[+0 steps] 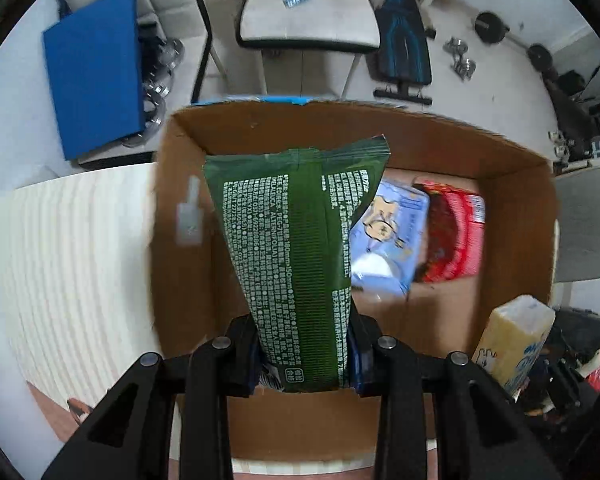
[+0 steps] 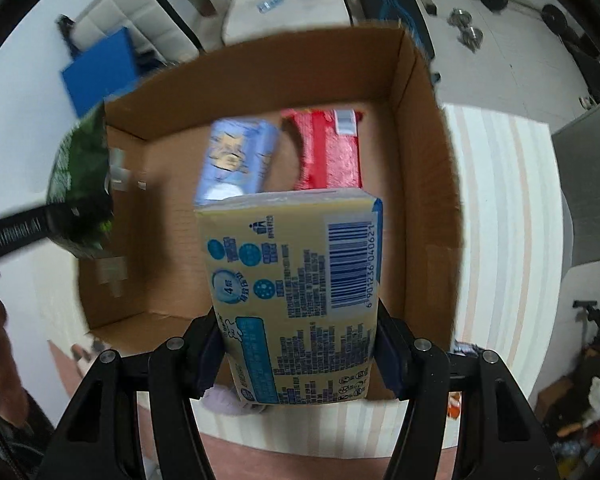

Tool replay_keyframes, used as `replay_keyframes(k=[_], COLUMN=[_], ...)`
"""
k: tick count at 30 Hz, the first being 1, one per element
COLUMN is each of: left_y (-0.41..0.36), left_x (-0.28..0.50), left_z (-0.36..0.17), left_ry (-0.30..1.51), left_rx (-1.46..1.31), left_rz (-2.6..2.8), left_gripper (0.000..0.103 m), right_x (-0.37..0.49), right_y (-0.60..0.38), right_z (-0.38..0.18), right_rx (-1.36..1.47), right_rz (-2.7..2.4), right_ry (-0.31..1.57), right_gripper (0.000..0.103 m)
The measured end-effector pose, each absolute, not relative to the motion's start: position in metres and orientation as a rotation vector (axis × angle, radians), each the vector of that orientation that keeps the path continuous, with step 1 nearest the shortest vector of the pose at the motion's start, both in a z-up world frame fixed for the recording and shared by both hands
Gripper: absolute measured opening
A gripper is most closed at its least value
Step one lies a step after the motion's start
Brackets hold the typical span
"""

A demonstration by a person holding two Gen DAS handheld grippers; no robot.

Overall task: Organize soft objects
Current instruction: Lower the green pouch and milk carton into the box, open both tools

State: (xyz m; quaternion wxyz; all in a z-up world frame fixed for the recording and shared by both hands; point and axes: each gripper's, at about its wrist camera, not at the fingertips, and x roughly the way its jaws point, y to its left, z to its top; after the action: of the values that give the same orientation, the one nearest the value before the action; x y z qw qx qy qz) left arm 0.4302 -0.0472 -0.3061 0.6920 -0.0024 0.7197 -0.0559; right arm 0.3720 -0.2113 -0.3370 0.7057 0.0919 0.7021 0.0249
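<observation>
A cardboard box on a pale striped table takes up most of both views, w/ 2 soft packs already lying side by side on its floor: a light-blue pack and, touching it at 3 o'clock, a red pack. Over the box's 9 o'clock side, the left gripper has its jaws closed on the lower end of a green wipes pack; over the 6 o'clock rim, the right gripper is clamped across a yellow tissue pack. Both look light, squashy and film-slick, likely to sag or slip, so hold mid-body, firm but not crushing.
</observation>
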Motion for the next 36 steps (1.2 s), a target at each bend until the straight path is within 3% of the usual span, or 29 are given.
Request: replay_keyframes(k=[14,17,18,19,23,25,29,36], left_y=[-0.06,-0.055,-0.054,-0.054,-0.052,-0.05,-0.045,-0.043], left_x=[0.472,0.475,0.475,0.474,0.466,0.459,0.444,0.403], left_z=[-0.356,-0.349,-0.345,-0.339,-0.326,-0.319,-0.309,-0.281], left_ry=[1.728,1.724,1.707,1.688,1.65,1.627,1.589,1.484], left_rx=[0.082,0.009,0.006,0.02,0.026,0.017,0.019,0.047], left_rz=[-0.083,-0.095,-0.099,-0.098,-0.104,-0.106,-0.087,-0.065], left_gripper=[0.033,0.044,0.054,0.065,0.079,0.094,0.099,0.1], right_x=[0.398,0.402,0.402,0.403,0.41,0.41,0.408,0.392], right_y=[-0.206,-0.206,-0.206,-0.205,-0.202,-0.198,-0.194,-0.2], right_z=[-0.407,-0.413,-0.413,-0.412,-0.404,-0.397,-0.383,-0.361], right_rx=[0.131,0.167,0.172,0.173,0.157,0.151,0.149,0.115], right_rz=[-0.029,-0.021,-0.015,-0.015,-0.005,0.004,0.008,-0.022], right_ry=[1.697,1.724,1.727,1.724,1.703,1.691,1.655,1.562], right_gripper=[0.066,0.067,0.068,0.073,0.083,0.094,0.103,0.103])
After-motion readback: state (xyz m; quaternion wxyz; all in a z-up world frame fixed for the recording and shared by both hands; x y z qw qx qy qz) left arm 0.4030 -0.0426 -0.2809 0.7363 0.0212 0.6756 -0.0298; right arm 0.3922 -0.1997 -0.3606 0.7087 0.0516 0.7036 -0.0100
